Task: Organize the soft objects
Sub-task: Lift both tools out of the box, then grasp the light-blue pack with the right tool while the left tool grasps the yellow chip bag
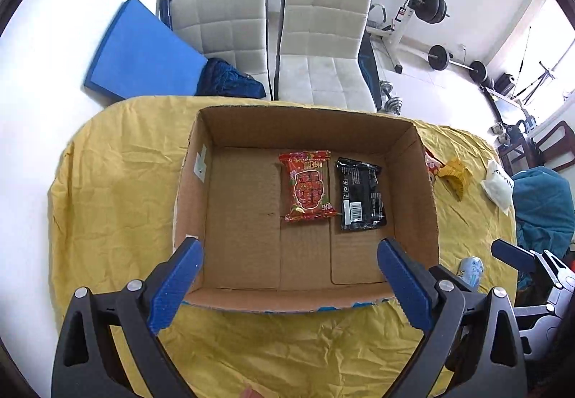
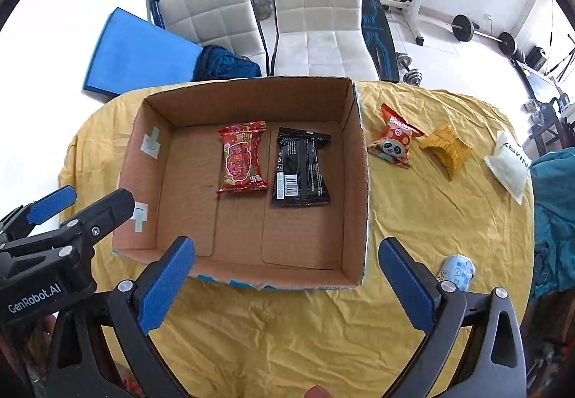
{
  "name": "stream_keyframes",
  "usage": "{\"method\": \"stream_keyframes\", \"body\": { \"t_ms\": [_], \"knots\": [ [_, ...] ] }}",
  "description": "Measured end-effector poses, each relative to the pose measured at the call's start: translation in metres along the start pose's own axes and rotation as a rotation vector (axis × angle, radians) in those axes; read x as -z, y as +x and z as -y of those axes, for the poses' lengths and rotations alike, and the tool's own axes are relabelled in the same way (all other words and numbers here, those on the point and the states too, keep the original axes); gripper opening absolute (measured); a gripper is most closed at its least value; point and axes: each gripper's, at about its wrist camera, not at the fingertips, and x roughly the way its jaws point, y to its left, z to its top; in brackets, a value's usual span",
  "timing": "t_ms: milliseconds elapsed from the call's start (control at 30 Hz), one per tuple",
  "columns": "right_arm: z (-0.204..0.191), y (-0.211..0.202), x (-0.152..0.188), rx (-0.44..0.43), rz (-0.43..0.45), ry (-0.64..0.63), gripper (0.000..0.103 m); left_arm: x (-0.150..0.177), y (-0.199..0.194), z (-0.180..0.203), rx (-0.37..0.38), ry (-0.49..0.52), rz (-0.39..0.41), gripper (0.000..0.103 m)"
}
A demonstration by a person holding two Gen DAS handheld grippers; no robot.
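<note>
An open cardboard box [image 1: 424, 182] [image 2: 359, 153] sits on the yellow cloth. Inside lie a red snack packet [image 1: 309, 185] [image 2: 243, 156] and a black packet [image 1: 361, 195] [image 2: 301, 168]. Right of the box on the cloth lie a red panda packet [image 2: 393, 139], a yellow packet [image 2: 445, 148] [image 1: 454, 175], a white pouch [image 2: 508, 161] [image 1: 499, 188] and a light blue packet [image 2: 457, 270] [image 1: 471, 270]. My left gripper [image 1: 289, 250] is open and empty over the box's near edge. My right gripper [image 2: 287, 250] is open and empty over the box's near right corner.
The table under the yellow cloth [image 2: 287, 326] is oval, with edges on all sides. Two white chairs [image 2: 316, 21] stand behind it, with a blue mat [image 2: 136, 53] and weights beyond. A teal cloth [image 2: 553, 218] lies at the right.
</note>
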Motion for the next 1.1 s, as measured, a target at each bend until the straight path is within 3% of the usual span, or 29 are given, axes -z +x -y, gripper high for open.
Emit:
{"method": "stream_keyframes", "body": {
  "t_ms": [233, 400, 500, 633, 833, 1000, 1100],
  "knots": [
    [0.013, -0.013, 0.008, -0.038, 0.007, 0.006, 0.103, 0.005, -0.014, 0.016, -0.01, 0.006, 0.015, 0.1],
    [0.067, -0.012, 0.017, -0.034, -0.024, 0.096, 0.103, 0.006, -0.01, 0.051, -0.016, 0.029, 0.004, 0.1],
    [0.123, 0.0, 0.028, 0.02, -0.063, 0.191, 0.103, 0.01, 0.005, 0.085, -0.057, 0.073, -0.004, 0.1],
    [0.215, 0.047, 0.055, 0.117, -0.171, 0.355, 0.103, 0.017, 0.042, 0.114, -0.103, 0.085, -0.042, 0.1],
    [0.293, 0.13, 0.087, 0.111, -0.348, 0.492, 0.102, 0.024, 0.097, 0.134, -0.086, 0.028, -0.165, 0.1],
    [0.308, 0.177, 0.102, 0.053, -0.458, 0.519, 0.079, 0.019, 0.115, 0.151, -0.108, 0.024, -0.205, 0.1],
    [0.308, 0.182, 0.103, 0.075, -0.47, 0.483, 0.063, 0.011, 0.11, 0.171, -0.097, 0.045, -0.191, 0.1]
  ]
}}
